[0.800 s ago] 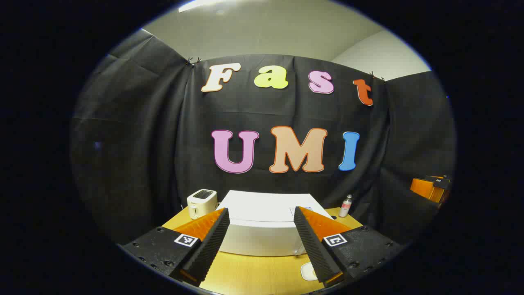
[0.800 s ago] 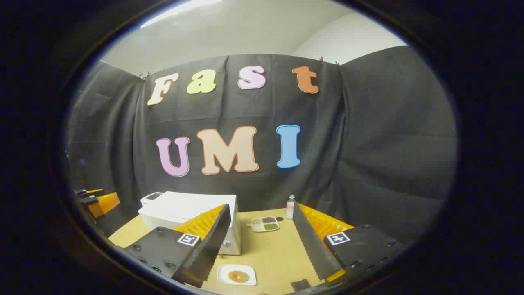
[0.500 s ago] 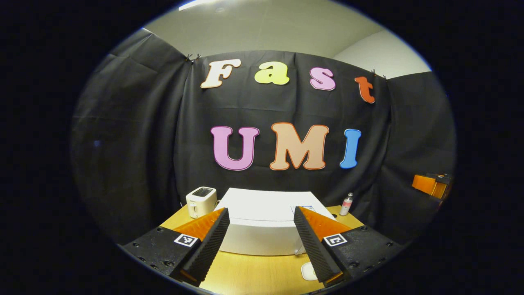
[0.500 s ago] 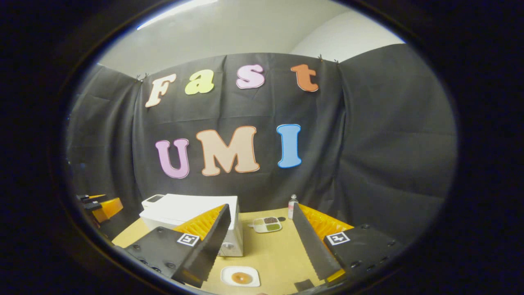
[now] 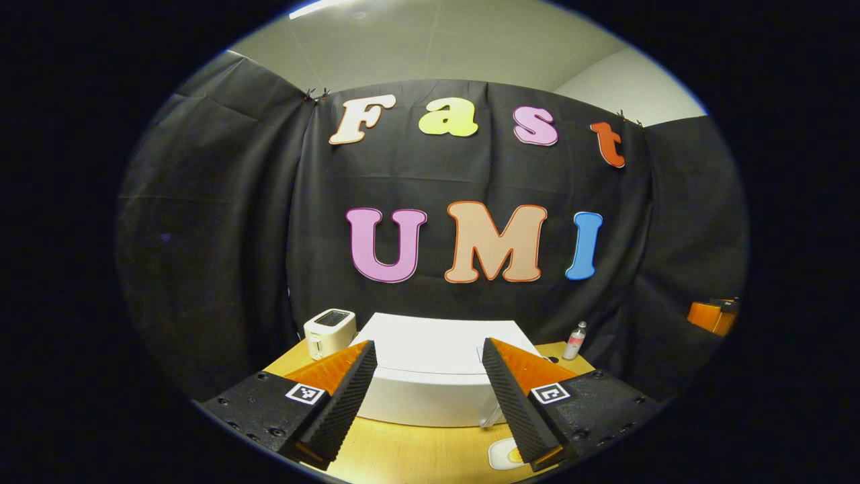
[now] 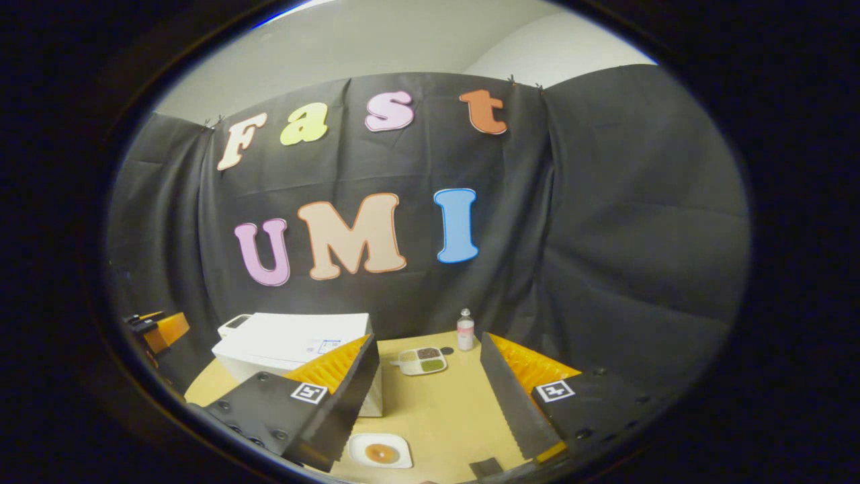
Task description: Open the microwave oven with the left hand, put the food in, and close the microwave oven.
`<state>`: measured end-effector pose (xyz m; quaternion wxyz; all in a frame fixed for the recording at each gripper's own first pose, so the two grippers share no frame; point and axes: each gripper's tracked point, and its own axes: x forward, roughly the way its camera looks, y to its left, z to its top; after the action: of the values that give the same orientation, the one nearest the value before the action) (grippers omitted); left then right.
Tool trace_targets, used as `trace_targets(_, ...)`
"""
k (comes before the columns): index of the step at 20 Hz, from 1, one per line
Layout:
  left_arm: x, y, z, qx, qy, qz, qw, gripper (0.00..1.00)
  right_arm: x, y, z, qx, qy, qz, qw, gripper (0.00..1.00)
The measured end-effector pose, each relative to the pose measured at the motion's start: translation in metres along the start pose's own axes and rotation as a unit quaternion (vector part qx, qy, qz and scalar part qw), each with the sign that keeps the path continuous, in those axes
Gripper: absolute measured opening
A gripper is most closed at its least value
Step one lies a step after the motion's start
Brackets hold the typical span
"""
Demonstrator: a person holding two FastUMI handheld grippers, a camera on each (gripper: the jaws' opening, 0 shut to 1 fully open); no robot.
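In the left gripper view, the left gripper (image 5: 430, 403) has its two ridged fingers spread wide with nothing between them. Straight ahead past the fingertips sits the white box-shaped microwave oven (image 5: 433, 353), seen from above and in front: a flat matte top, a rounded front edge, and a plain pale front face with its door shut. The microwave spans the whole gap between the fingers and its sides run behind both of them. Under it lies the light wooden table (image 5: 416, 454), bare between the fingers. Just inside the right-hand finger, low down, a corner of a small white square plate (image 5: 500, 456) pokes out. Beyond the left-hand finger, beside the microwave's far left corner, stands a small cream toaster (image 5: 329, 331). Beyond the right-hand finger, near the cloth wall, stands a small clear bottle with a pink label (image 5: 575, 339).

In the right gripper view, the right gripper (image 6: 430, 407) is likewise parted wide and holds nothing. Low between its fingers, nearer the left-hand one, rests the small white square plate (image 6: 380, 451) carrying a round brown doughnut-like piece of food (image 6: 379, 452) at its centre. The microwave oven (image 6: 295, 346) stands behind the left-hand finger, well apart from the plate. Farther out, between the fingertips, lies a small white divided tray (image 6: 421, 360) with dark and green fillings, and the bottle (image 6: 465, 330) stands just beyond it.
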<state>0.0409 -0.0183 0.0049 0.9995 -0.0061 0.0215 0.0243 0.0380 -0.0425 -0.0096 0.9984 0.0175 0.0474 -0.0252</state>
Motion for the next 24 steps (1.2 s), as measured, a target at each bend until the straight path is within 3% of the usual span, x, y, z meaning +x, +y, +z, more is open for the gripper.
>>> trace_targets(3,0.005,-0.005,-0.006,-0.004,0.008,-0.001,1.000,0.93,0.007,-0.007,-0.005,-0.005,0.008,-0.003,1.000,0.94)
trace_targets(6,0.011,-0.012,-0.019,-0.026,0.023,-0.009,0.999,0.99,0.012,-0.019,-0.005,-0.010,0.009,-0.013,1.000,0.94)
trace_targets(8,0.017,-0.015,-0.032,-0.036,0.036,-0.013,0.999,0.95,0.016,-0.023,-0.007,-0.007,0.011,-0.016,1.000,0.94)
trace_targets(13,0.026,-0.024,-0.095,-0.052,0.109,-0.019,0.993,0.96,0.024,-0.033,-0.012,0.004,0.016,-0.022,1.000,0.94)
trace_targets(19,0.031,-0.036,-0.177,-0.031,0.195,-0.037,0.980,0.94,0.024,-0.047,-0.031,0.014,0.041,-0.034,0.998,0.94)
trace_targets(20,0.032,-0.040,-0.187,-0.028,0.202,-0.042,0.978,0.93,0.023,-0.049,-0.031,0.015,0.041,-0.036,0.998,0.99)
trace_targets(24,0.039,-0.065,-0.220,-0.015,0.227,-0.070,0.971,0.91,0.018,-0.055,-0.036,0.014,0.046,-0.042,0.998,0.94)
